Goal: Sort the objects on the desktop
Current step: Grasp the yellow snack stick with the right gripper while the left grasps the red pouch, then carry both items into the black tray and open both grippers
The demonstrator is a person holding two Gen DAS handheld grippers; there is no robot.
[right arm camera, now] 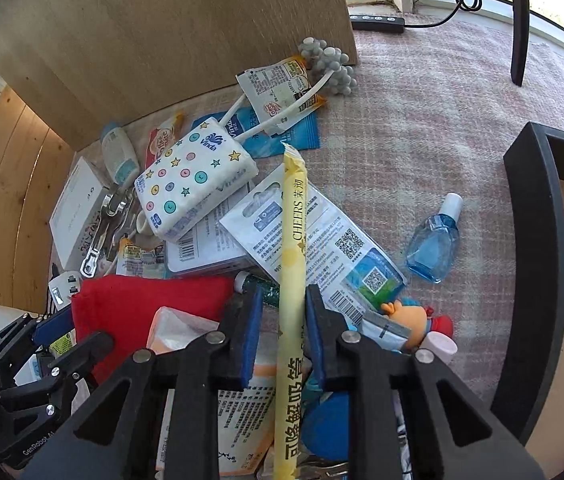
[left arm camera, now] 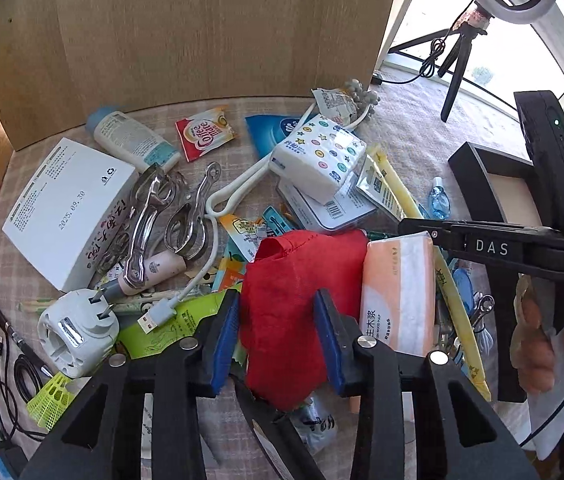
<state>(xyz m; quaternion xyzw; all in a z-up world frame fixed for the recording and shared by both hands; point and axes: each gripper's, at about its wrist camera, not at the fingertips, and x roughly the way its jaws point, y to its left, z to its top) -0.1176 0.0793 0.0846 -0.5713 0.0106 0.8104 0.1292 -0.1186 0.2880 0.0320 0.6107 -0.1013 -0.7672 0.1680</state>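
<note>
Left wrist view: the left gripper [left arm camera: 278,336], at the lower middle of the frame, has its blue pads on either side of a folded red cloth bag [left arm camera: 298,300], and the cloth fills the gap and bulges above the jaws, so the tongs appear to be pinching it. The bag lies in the centre of the clutter on a checked tablecloth [left arm camera: 410,128], touching a peach tissue pack [left arm camera: 398,284] to its right. At the left of the frame are a white box [left arm camera: 66,208], metal tongs [left arm camera: 150,216] and a white plug adapter [left arm camera: 78,332]; at the far right is a black tray [left arm camera: 478,168].

Right wrist view: the right gripper [right arm camera: 284,332], at the lower middle, has its jaws drawn close on a long yellow straw packet [right arm camera: 292,240] that runs up the centre of the frame; whether both pads press on it cannot be told for certain, though the jaws stand nearly together. The packet lies across a white card package [right arm camera: 322,240]. A small blue bottle [right arm camera: 434,240] stands apart at the right, just left of the tray.

Risks, as a judgement: the bag is limp, so lifting it could drag the tissue pack or the cable beside it; the straw packet is thin and slick and could pivot or slip out of a narrow grip, sweeping the card package sideways
</note>
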